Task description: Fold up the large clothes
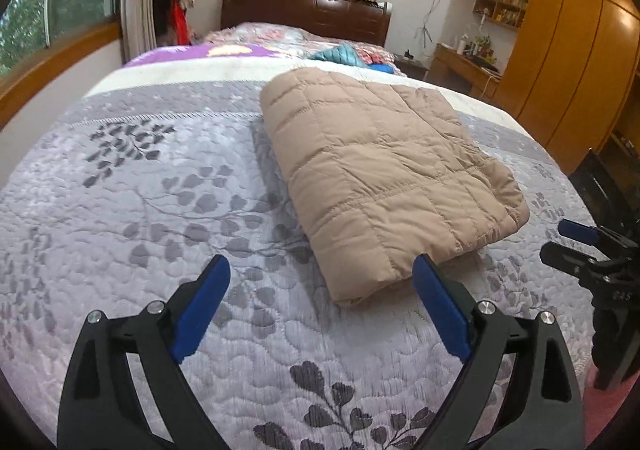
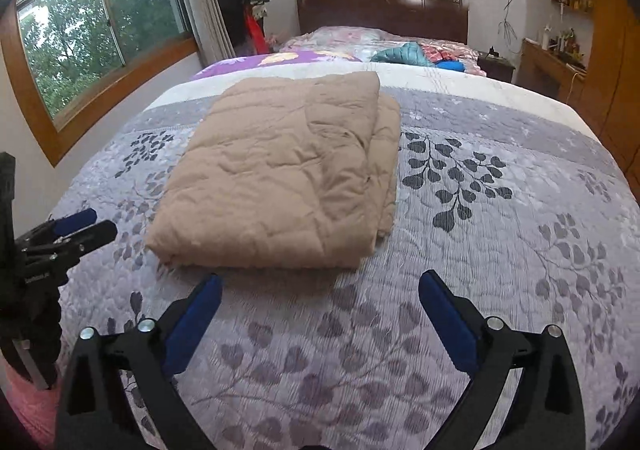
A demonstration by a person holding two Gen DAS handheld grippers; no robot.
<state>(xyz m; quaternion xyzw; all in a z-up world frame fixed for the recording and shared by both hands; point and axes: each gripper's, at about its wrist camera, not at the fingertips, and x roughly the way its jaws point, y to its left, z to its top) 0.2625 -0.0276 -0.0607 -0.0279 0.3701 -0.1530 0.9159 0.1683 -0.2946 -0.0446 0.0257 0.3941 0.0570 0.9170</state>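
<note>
Left-wrist and right-wrist views of a bed covered by a grey-lilac quilted bedspread with a dark leaf print [image 1: 168, 210]. At the left, the left gripper [image 1: 320, 290] hovers above the bedspread with its blue-padded jaws spread wide and nothing between them; in the right-wrist view it appears at the left edge, just beside the garment's near-left corner. At centre lies the task's thing, a tan quilted down-filled garment [image 2: 276, 170], folded into a thick rectangular bundle that rests flat on the bedspread, well clear of the pile of bright clothes [image 2: 416, 54] near the dark wooden headboard [image 2: 380, 14] at the far end. At the right, the right gripper [image 2: 320, 302] is likewise wide open and empty, its tips just short of the bundle's near edge. Judged from its puffed, stitched panels, the garment should be light, soft and springy, with a smooth shell that may slide between layers; the stacked layers at its right side could slip apart. A hold is best taken at the near corners, pinching all layers together, one gripper to each corner. Whether a further fold is needed cannot be told.
</note>
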